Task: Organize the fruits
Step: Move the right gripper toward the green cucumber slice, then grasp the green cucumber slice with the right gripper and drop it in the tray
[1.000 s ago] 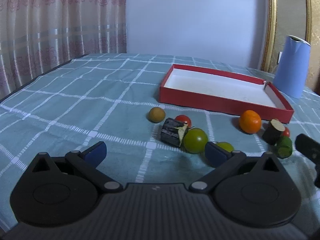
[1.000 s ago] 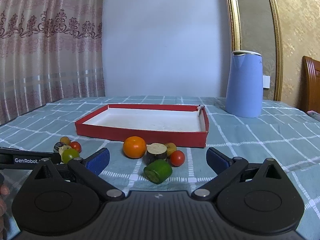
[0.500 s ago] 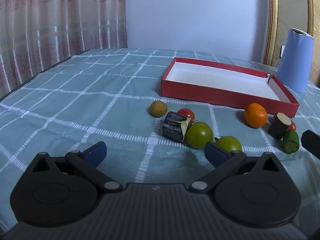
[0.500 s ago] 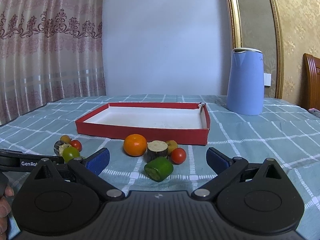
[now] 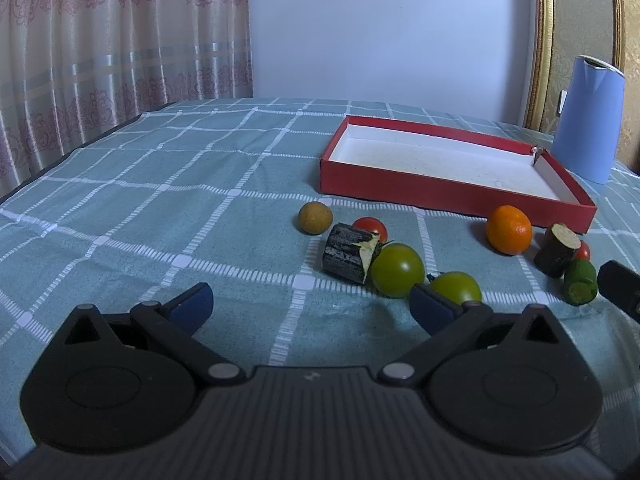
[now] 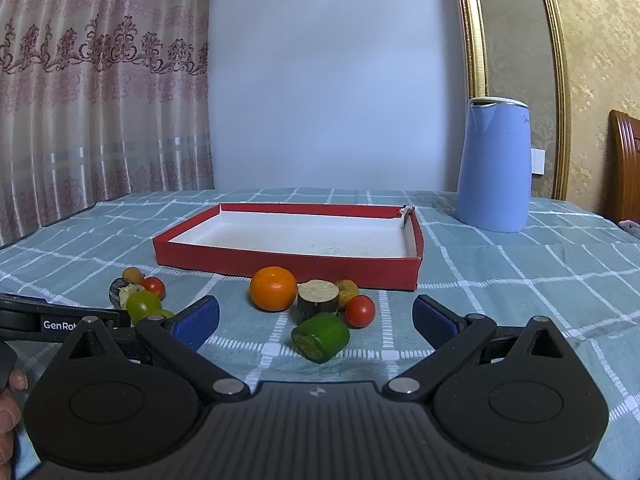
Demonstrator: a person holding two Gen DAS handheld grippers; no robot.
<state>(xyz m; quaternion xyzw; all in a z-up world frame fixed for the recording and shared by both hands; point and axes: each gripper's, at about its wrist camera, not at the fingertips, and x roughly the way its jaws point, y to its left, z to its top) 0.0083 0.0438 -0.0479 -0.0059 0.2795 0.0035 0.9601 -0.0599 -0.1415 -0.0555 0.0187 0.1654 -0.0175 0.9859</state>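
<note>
Both jaws spread, fruits lie before the red tray (image 6: 288,262)

Pink patterned curtains (image 6: 100,120) beside a pale wall (image 6: 332,80); checked teal tablecloth (image 5: 160,200).

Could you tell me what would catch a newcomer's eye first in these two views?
Probably the red tray, white inside and holding no fruit, in the middle of the checked tablecloth. Next, the bright orange among small fruits scattered before the tray's near wall, and the tall blue jug behind its right corner.
</note>
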